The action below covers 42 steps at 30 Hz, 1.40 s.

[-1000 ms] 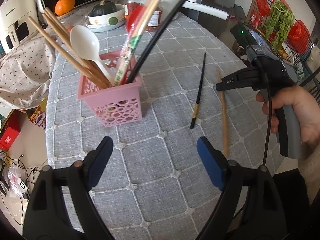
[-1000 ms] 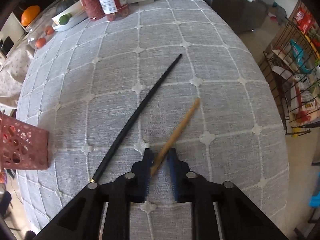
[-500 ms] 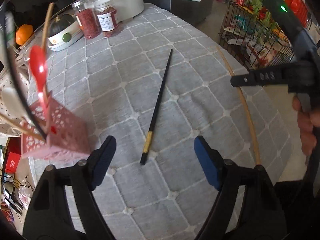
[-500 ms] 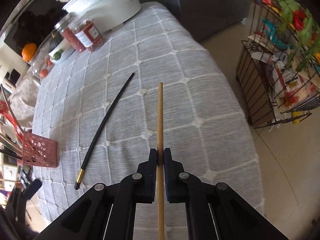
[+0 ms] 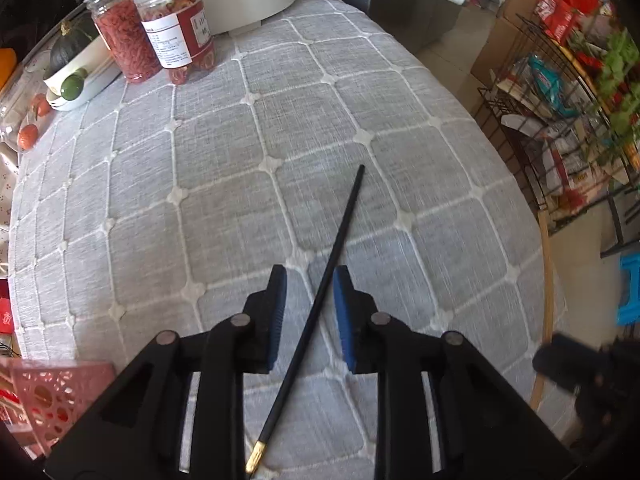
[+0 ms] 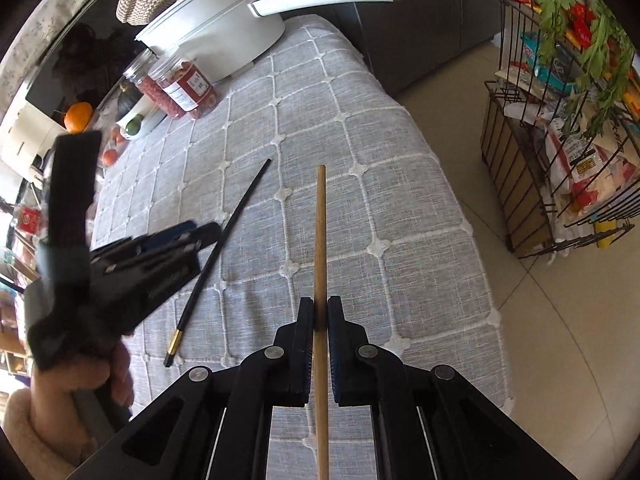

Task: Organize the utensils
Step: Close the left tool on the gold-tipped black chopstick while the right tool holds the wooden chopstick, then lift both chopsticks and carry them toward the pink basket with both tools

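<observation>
A black chopstick point(image 5: 320, 296) with a gold end lies on the grey quilted tablecloth point(image 5: 200, 160). My left gripper point(image 5: 309, 280) is open, its blue pads on either side of the chopstick without touching it. My right gripper point(image 6: 320, 312) is shut on a wooden chopstick point(image 6: 320, 232) and holds it in the air above the table's right part. That chopstick shows at the right edge of the left wrist view point(image 5: 548, 280). The pink utensil basket point(image 5: 52, 396) is at the lower left. The black chopstick point(image 6: 224, 240) and the left gripper point(image 6: 200, 234) show in the right wrist view.
Two jars of red food point(image 5: 160, 36), a white pot with a long handle point(image 6: 224, 40), a bowl with squash point(image 5: 76, 68) and tomatoes stand at the table's far side. A wire rack with groceries point(image 6: 568, 120) stands on the floor to the right.
My left gripper has moved right from the basket to the black chopstick and narrowed around it. My right gripper has lifted the wooden chopstick off the table.
</observation>
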Each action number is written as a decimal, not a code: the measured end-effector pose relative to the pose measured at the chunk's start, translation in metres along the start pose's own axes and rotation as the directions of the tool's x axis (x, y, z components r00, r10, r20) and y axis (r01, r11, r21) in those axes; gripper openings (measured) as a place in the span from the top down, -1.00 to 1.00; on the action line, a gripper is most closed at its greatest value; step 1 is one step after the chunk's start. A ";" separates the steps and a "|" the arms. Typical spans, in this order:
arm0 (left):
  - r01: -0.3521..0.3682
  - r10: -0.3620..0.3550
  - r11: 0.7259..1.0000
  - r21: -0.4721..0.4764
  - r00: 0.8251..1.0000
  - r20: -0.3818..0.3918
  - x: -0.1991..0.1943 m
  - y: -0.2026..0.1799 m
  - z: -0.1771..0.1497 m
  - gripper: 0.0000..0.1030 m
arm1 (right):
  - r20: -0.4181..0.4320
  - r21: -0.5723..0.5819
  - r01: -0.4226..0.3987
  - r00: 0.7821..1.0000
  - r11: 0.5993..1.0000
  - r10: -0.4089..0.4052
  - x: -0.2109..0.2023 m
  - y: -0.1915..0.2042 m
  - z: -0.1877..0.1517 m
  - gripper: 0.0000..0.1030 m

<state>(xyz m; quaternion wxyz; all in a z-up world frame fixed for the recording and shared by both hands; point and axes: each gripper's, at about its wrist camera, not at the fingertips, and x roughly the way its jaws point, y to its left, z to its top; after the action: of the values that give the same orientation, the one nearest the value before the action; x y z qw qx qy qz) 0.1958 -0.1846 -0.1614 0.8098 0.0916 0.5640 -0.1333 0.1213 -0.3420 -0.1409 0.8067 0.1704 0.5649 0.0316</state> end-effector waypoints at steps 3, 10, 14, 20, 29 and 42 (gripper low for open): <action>-0.011 0.012 1.000 0.019 0.999 -0.040 0.011 -0.006 0.003 0.51 | -0.003 0.000 -0.020 1.000 1.000 0.020 -0.001 0.002 0.000 0.87; -0.067 0.067 0.994 0.082 0.998 -0.002 0.015 -0.018 -0.003 0.84 | -0.001 0.028 -0.019 1.000 0.999 0.019 0.000 -0.005 0.000 0.87; -0.078 0.075 0.990 0.119 0.997 0.026 0.009 -0.022 -0.007 0.88 | 0.008 0.040 -0.029 1.000 0.999 0.029 -0.003 -0.006 0.002 0.87; -0.060 0.038 0.980 0.191 0.993 0.115 -0.033 -0.031 -0.024 0.88 | 0.071 0.038 -0.043 0.997 0.998 0.040 -0.024 -0.006 0.001 0.87; 0.006 -0.074 0.965 0.264 0.966 0.248 -0.121 -0.030 -0.068 0.88 | 0.189 -0.030 -0.056 0.980 0.998 0.061 -0.070 0.008 -0.013 0.87; 0.068 -0.130 0.986 0.152 0.884 0.448 -0.208 0.039 -0.140 0.88 | 0.280 -0.230 -0.090 0.948 0.969 0.154 -0.115 0.078 -0.046 0.87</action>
<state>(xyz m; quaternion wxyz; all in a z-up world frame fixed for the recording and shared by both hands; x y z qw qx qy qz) 0.0155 -0.0825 -0.0150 0.9038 0.0819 0.3518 -0.2295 0.0484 -0.2858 -0.0271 0.8922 0.1199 0.4196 0.1166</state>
